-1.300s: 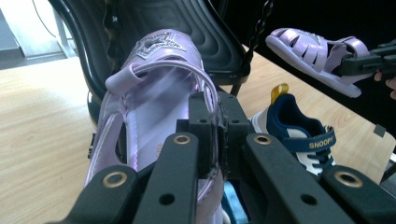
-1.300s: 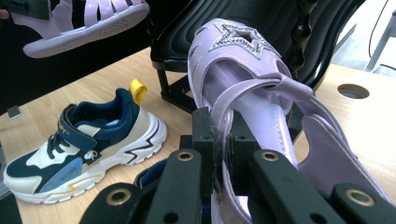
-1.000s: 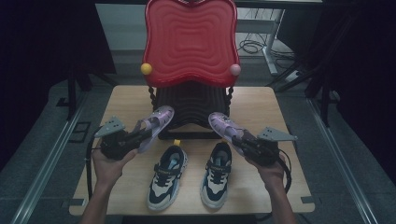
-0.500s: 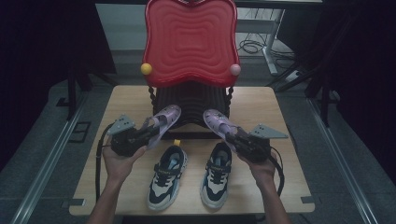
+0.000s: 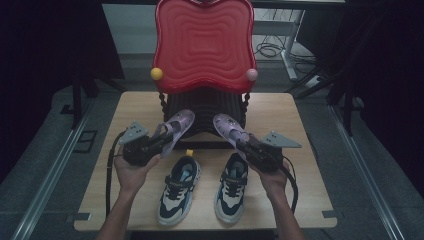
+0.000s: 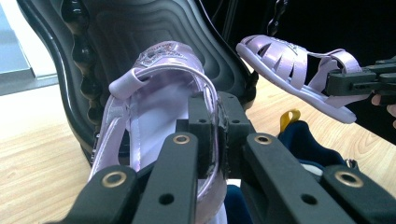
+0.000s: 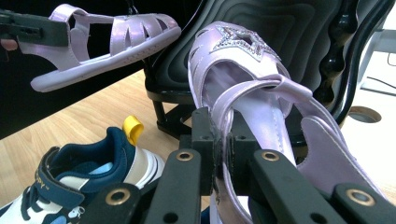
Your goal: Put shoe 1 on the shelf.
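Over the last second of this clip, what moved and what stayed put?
Both hands shifted slightly: the left tongs carried their lilac sandal a little right and toward the black shoe rack; the right tongs drew theirs slightly left and nearer the person. Both grips stayed shut. The two navy-and-white sneakers on the table and the red chair did not move.

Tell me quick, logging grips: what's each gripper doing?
Left gripper: shut on the left sandal.
Right gripper: shut on the right sandal.
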Action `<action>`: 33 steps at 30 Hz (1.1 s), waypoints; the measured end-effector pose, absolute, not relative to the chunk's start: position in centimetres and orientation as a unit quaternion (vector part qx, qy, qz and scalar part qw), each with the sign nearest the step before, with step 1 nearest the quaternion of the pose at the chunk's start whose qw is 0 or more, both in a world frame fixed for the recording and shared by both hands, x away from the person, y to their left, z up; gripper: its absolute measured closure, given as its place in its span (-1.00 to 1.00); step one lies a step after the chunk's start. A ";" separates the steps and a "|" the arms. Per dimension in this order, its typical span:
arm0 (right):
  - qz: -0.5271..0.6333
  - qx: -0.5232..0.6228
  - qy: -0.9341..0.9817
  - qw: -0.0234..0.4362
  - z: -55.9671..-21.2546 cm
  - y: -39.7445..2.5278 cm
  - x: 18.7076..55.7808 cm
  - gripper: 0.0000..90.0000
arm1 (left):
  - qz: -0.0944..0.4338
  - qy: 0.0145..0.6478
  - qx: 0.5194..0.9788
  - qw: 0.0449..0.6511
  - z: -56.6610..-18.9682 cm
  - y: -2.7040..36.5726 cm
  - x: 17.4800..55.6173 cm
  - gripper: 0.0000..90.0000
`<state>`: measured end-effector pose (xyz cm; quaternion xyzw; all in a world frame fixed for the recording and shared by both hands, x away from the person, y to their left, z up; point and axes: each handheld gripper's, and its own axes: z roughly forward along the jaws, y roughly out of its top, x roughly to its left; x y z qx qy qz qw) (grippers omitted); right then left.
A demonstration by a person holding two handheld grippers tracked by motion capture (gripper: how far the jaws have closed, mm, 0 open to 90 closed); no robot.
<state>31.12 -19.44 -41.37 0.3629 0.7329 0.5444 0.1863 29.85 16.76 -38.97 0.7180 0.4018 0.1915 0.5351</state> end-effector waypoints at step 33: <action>0.560 0.389 0.702 0.206 -41.3 -16.2 34.0 0.88 | 0.215 0.400 0.713 0.534 -39.7 14.3 33.1 0.91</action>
